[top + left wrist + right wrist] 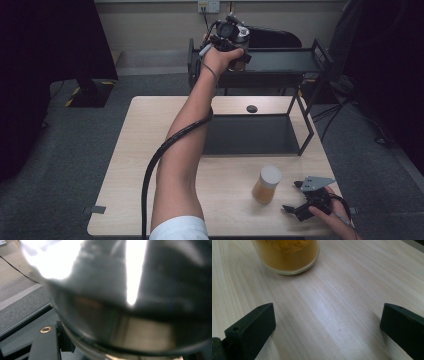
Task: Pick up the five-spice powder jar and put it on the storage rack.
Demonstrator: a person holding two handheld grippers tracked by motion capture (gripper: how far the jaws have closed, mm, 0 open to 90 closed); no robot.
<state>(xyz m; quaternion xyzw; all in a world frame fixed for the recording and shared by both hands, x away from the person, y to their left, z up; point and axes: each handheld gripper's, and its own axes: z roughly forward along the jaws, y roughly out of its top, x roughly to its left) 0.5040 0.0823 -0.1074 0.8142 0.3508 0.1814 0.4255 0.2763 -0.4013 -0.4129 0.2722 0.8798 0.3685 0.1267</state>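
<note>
My left gripper (236, 49) is held out at arm's length over the top tier of a black shelf rack (280, 62). In the left gripper view a dark, glossy round container (125, 302) sits pressed up close between the jaws, and the gripper is shut on it. A clear jar of orange powder (266, 185) (287, 255) with a white lid stands upright on the wooden table (135, 165). My right gripper (293, 196) (328, 312) rests low on the table just right of that jar, open, with bare wood between its fingers.
The rack's lower tier (250, 135) lies on the table's far half. A small dark disc (252, 108) sits on the table behind it. A black cable (165, 150) trails down along the left forearm. Grey carpet surrounds the table.
</note>
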